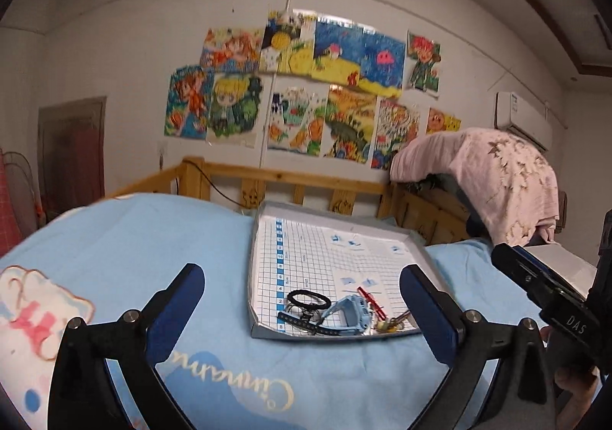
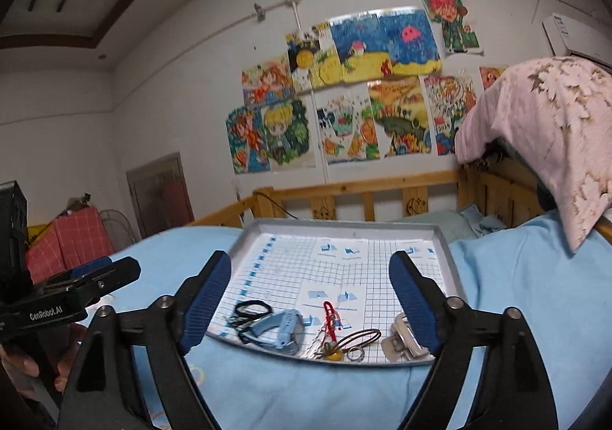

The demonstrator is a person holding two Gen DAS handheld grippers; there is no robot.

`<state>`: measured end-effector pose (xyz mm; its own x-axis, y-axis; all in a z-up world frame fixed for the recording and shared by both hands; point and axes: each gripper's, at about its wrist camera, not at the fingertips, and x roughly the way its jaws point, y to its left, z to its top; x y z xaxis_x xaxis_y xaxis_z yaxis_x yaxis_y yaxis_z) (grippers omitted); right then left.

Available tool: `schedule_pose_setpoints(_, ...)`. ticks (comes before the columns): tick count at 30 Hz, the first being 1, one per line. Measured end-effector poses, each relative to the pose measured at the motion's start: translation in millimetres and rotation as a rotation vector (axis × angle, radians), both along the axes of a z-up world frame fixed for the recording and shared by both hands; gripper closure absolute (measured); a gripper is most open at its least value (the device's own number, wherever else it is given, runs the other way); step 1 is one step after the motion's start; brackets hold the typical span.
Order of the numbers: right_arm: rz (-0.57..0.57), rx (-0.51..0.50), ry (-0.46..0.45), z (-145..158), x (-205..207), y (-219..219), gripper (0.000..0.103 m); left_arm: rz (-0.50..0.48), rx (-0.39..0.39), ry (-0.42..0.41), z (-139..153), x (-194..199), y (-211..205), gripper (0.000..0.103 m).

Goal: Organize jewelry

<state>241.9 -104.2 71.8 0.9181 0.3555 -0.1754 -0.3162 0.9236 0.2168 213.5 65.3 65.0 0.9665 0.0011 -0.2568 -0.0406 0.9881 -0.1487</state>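
Note:
A silver tray (image 1: 264,223) (image 2: 445,250) lined with grid paper lies on a light blue bedsheet. At its near end lie a black hair tie (image 1: 308,298) (image 2: 252,307), a light blue watch (image 1: 350,313) (image 2: 279,326), a red cord (image 1: 370,300) (image 2: 329,317), thin bangles (image 2: 359,338), a small ring (image 2: 355,353) and a silver clip (image 2: 401,342). My left gripper (image 1: 302,286) is open and empty, just short of the tray's near left corner. My right gripper (image 2: 310,273) is open and empty, in front of the tray's near edge.
A wooden bed rail (image 1: 306,181) (image 2: 363,189) runs behind the tray. A pink blanket (image 1: 497,170) (image 2: 547,131) hangs over the rail at the right. Drawings cover the wall. The other gripper shows at each view's edge: the right gripper (image 1: 543,288), the left gripper (image 2: 76,292).

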Motion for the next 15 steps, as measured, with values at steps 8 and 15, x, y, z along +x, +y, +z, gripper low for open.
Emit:
schedule_pose_setpoints(8, 0.021, 0.012, -0.063, 21, -59, -19, 0.006, 0.031, 0.023, -0.043, 13, -58, -7, 0.000)
schedule_pose_setpoints(15, 0.025, 0.011, -0.109, 34, -109, -31, 0.004, 0.049, 0.038, -0.067, 18, -102, -12, 0.000)
